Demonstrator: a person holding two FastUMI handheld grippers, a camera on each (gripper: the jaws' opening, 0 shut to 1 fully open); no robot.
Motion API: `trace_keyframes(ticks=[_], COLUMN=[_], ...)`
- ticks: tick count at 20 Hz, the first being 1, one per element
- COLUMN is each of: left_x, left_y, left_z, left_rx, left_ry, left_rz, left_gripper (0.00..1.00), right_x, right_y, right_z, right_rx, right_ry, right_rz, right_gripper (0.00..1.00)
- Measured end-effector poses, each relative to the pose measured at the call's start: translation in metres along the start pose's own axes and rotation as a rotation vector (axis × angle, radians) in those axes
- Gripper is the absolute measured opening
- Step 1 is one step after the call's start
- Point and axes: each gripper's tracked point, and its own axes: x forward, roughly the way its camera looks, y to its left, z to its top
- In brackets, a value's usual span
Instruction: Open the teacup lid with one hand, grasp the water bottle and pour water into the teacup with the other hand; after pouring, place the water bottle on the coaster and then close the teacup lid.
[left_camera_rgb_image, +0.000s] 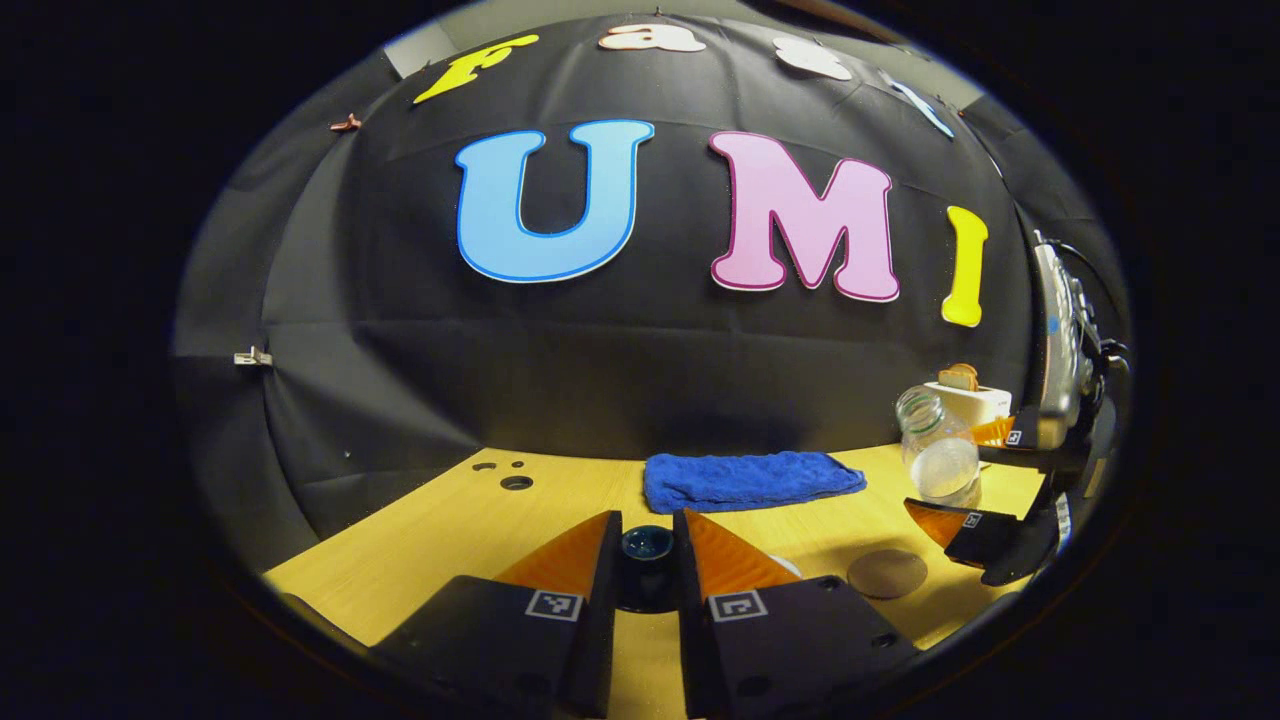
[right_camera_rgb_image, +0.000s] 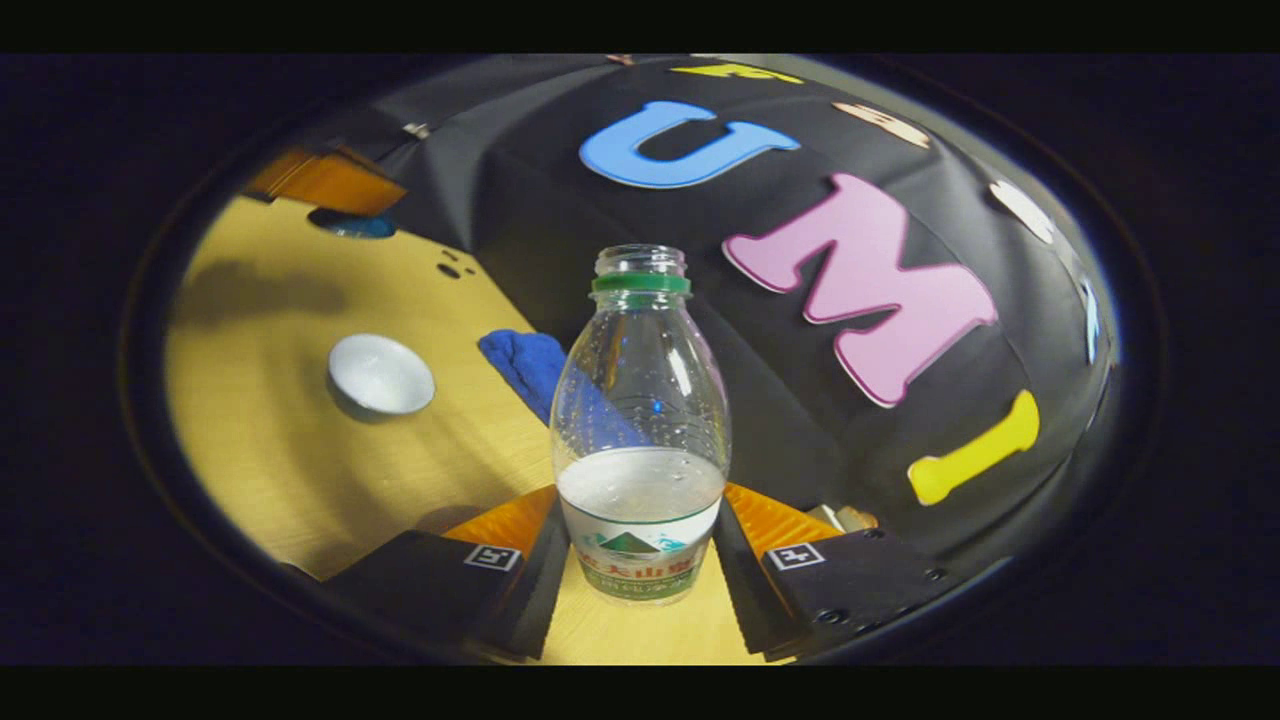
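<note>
With the left tongs (left_camera_rgb_image: 646, 560) pinching the teacup lid (left_camera_rgb_image: 647, 545) and the right tongs (right_camera_rgb_image: 640, 545) apparently clamping the uncapped water bottle (right_camera_rgb_image: 640, 420), a loose grip could spill water across the tabletop (right_camera_rgb_image: 300, 470) beside the open teacup (right_camera_rgb_image: 381, 374).

The left gripper (left_camera_rgb_image: 646, 560) was low over the table, its two fingers drawn close together and pressing on a small dark lid (left_camera_rgb_image: 647, 545) between them. The right gripper (right_camera_rgb_image: 640, 560) had its fingers on both sides of the bottle (right_camera_rgb_image: 640, 420), gripping its lower part. In the left gripper view, the right gripper (left_camera_rgb_image: 985, 480) stood tilted at the far right.
</note>
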Motion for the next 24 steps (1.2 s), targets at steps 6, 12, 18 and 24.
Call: trace_keyframes(ticks=[6,12,18,24], left_x=[0.006,0.01,0.013,0.014], left_y=[0.012,0.025,0.029,0.03], left_z=[-0.007,-0.015,-0.02,-0.022], left_rx=[0.004,0.015,0.005,0.001], left_ry=[0.007,0.019,0.028,0.035], left_rz=[-0.006,-0.003,-0.004,-0.008], left_gripper=[0.28,0.28,0.28,0.31], right_x=[0.02,0.032,0.038,0.04], right_y=[0.026,0.034,0.034,0.029], right_z=[-0.002,-0.006,-0.002,0.002], right_rx=[-0.237,-0.418,-0.579,-0.684], right_ry=[0.025,0.048,0.03,0.014], right_rz=[0.046,0.035,0.011,-0.004], right_gripper=[0.74,0.73,0.73,0.74])
